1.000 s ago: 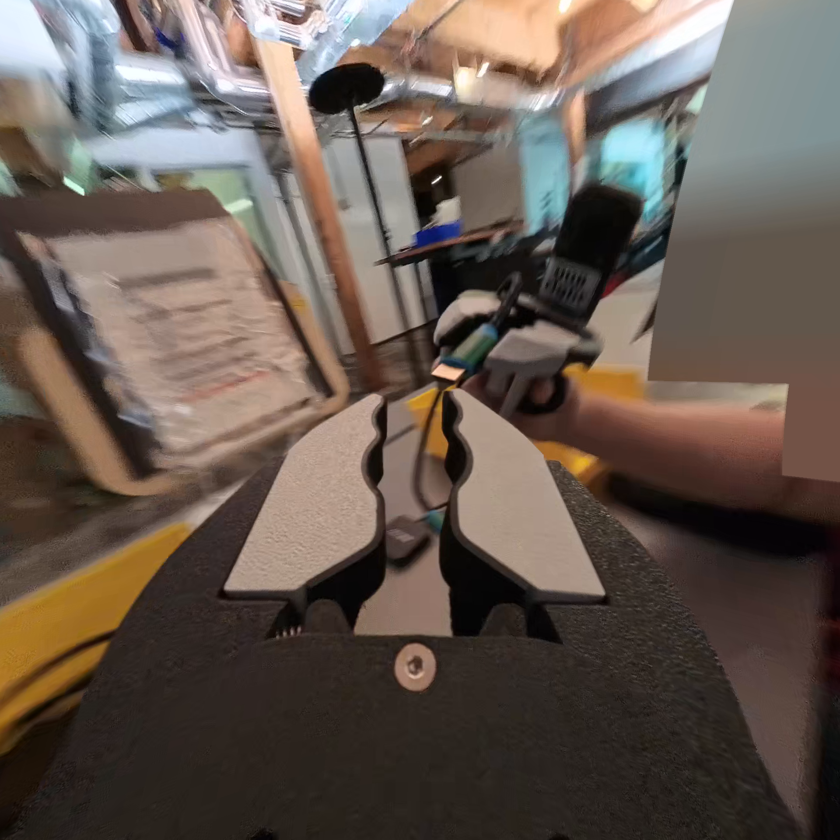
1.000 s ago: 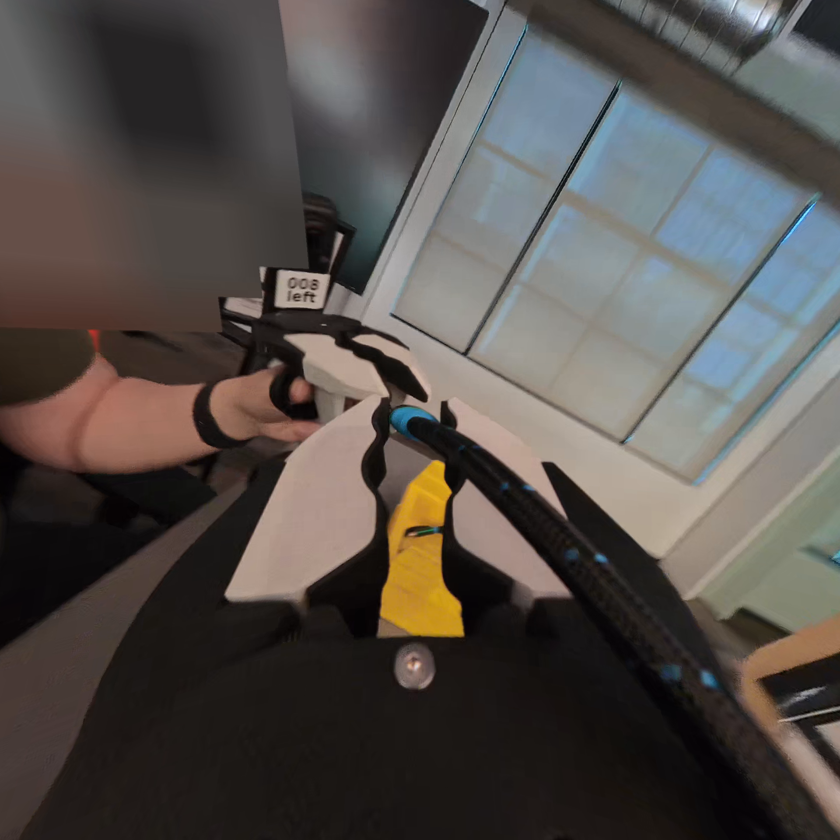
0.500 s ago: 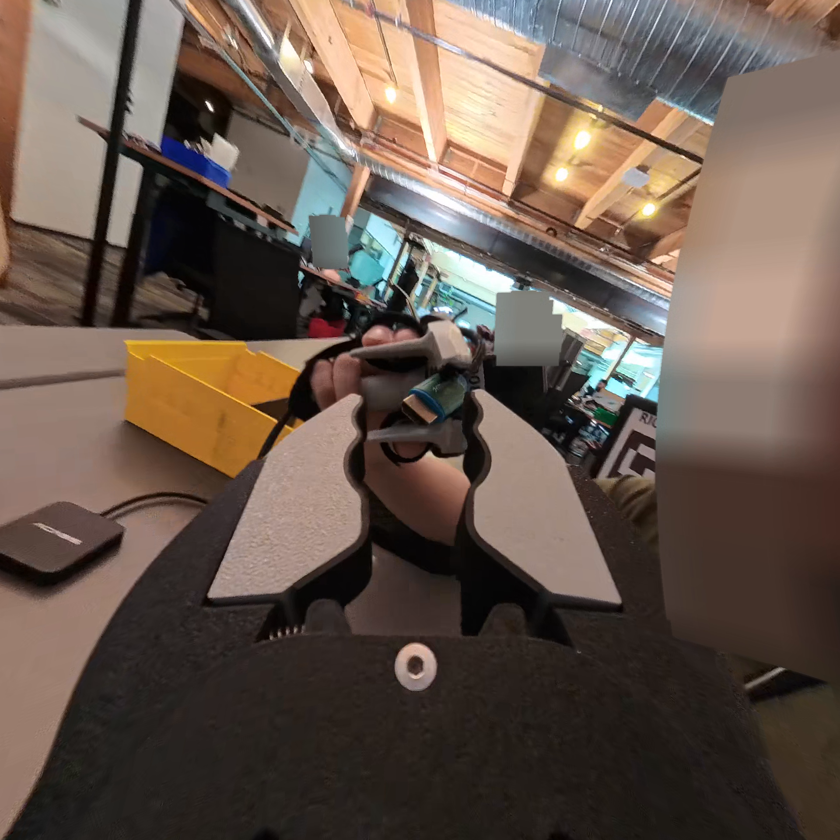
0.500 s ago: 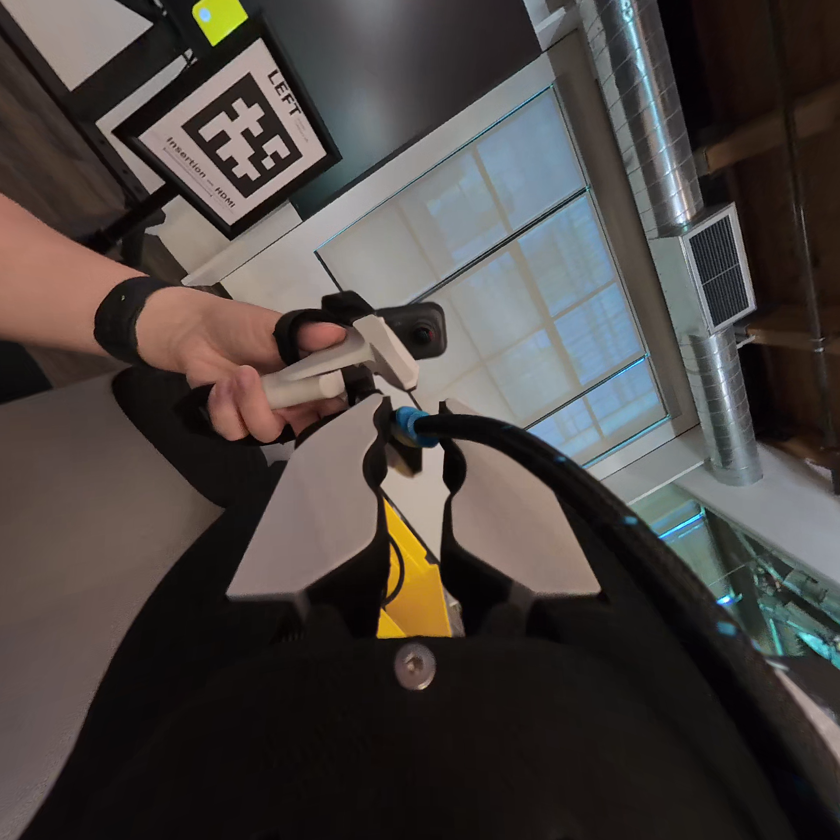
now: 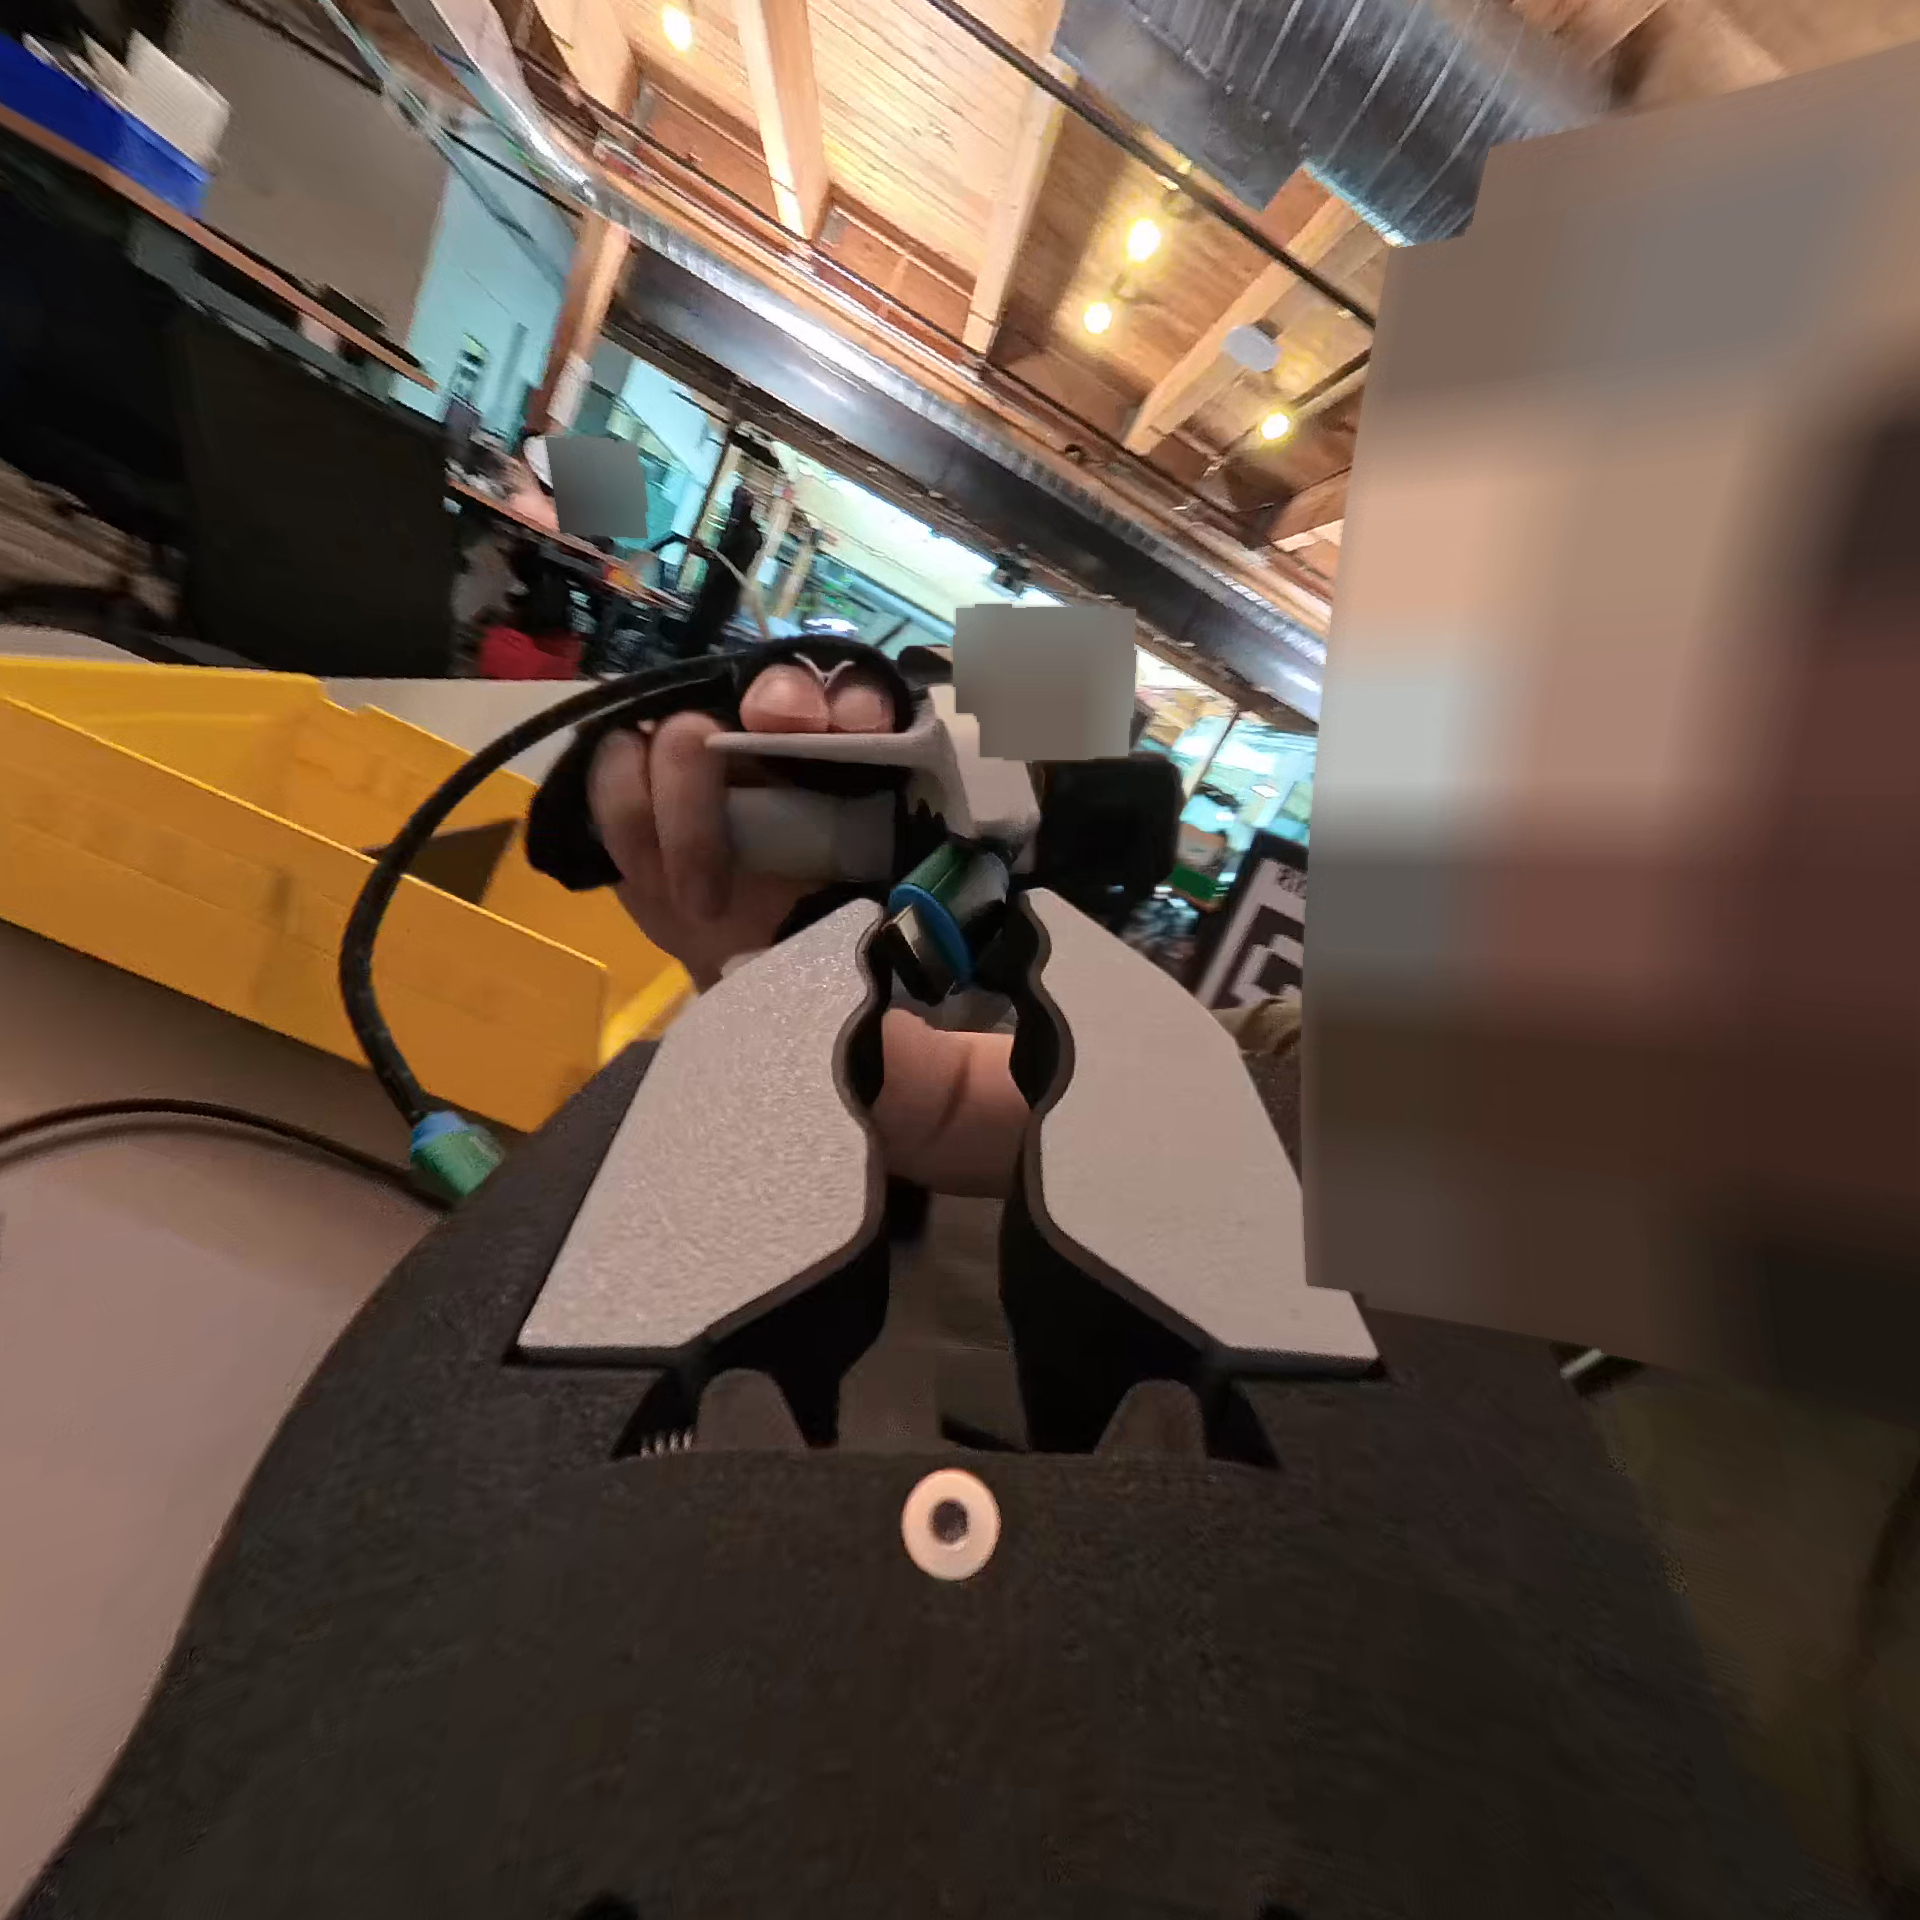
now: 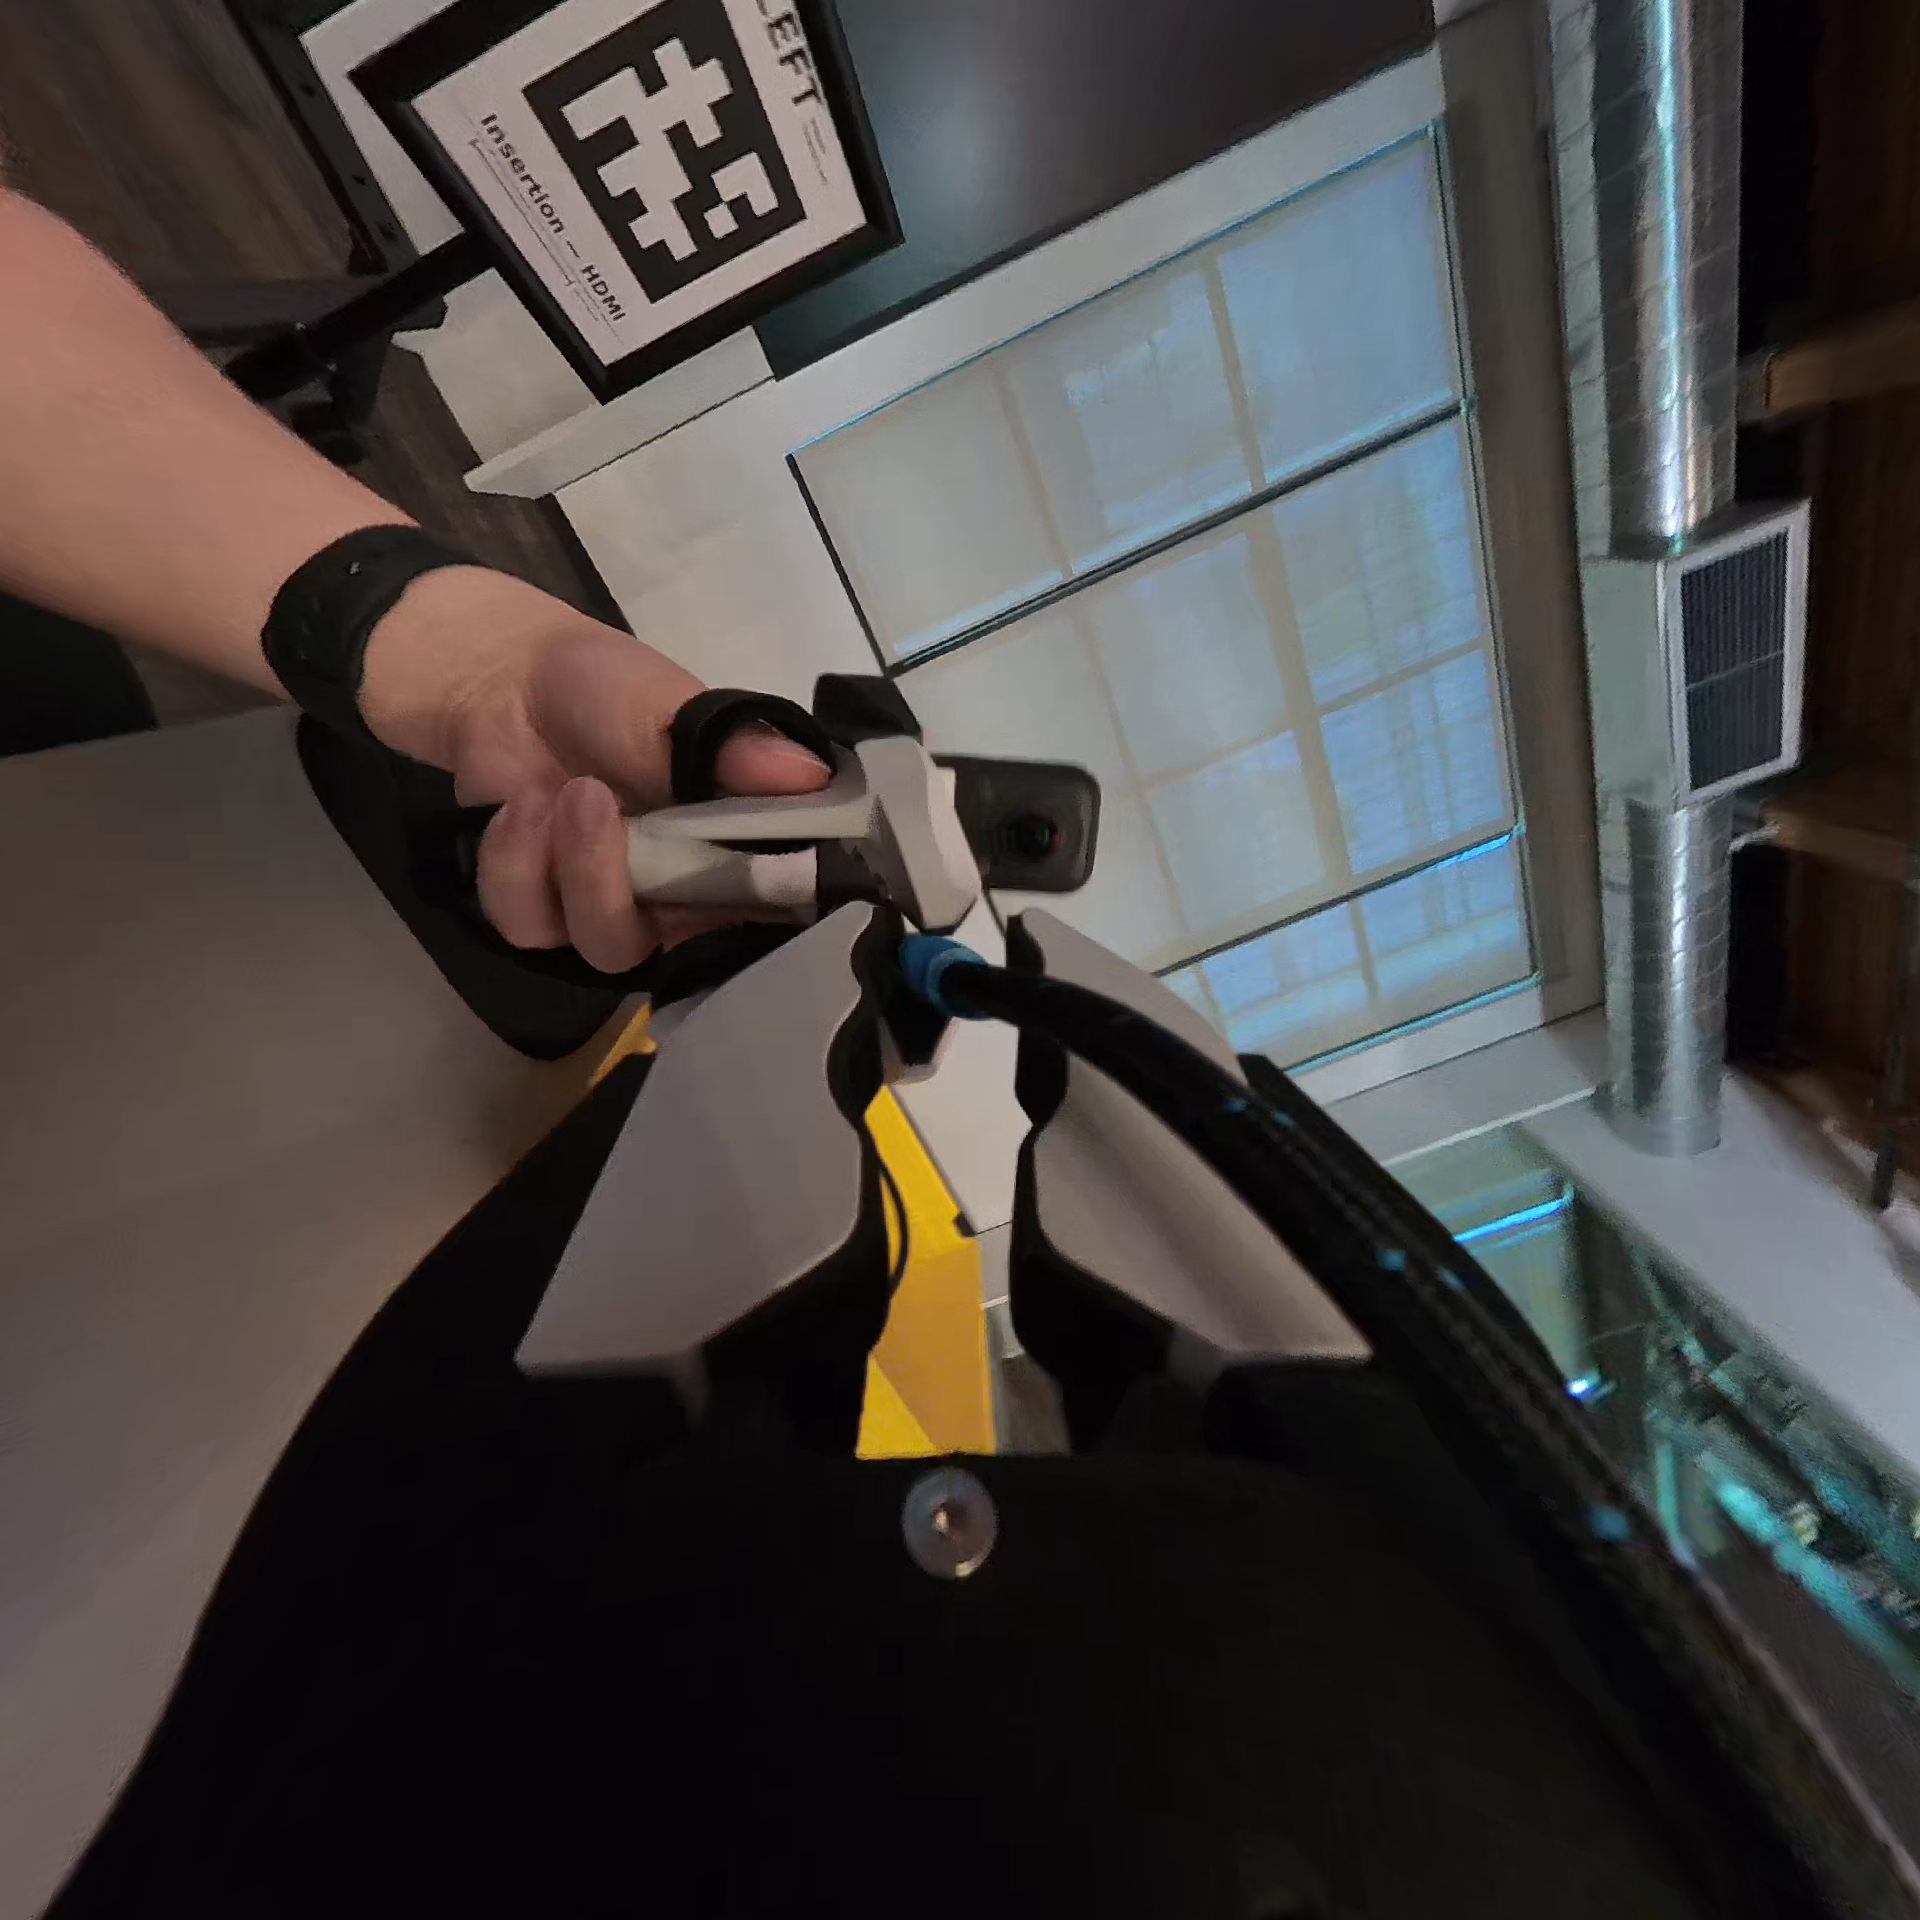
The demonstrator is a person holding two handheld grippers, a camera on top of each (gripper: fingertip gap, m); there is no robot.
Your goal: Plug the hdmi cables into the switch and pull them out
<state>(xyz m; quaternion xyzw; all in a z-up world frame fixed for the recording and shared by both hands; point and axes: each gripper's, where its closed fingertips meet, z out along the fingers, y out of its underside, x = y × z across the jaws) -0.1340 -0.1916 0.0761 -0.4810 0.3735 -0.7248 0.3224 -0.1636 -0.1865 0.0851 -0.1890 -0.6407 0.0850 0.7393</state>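
Right tool (image 6: 940, 982) pinches my HDMI plug (image 5: 930, 920) | left tool (image 5: 951, 940) spread, tips beside plug | cable (image 5: 416, 914) loops over worktop (image 5: 156, 1299), near yellow bin (image 5: 260, 831)

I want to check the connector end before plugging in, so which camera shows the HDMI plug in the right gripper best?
The left wrist view: the HDMI plug faces it, showing its dark tip and green body. The right wrist view shows only its blue collar and cable from behind.
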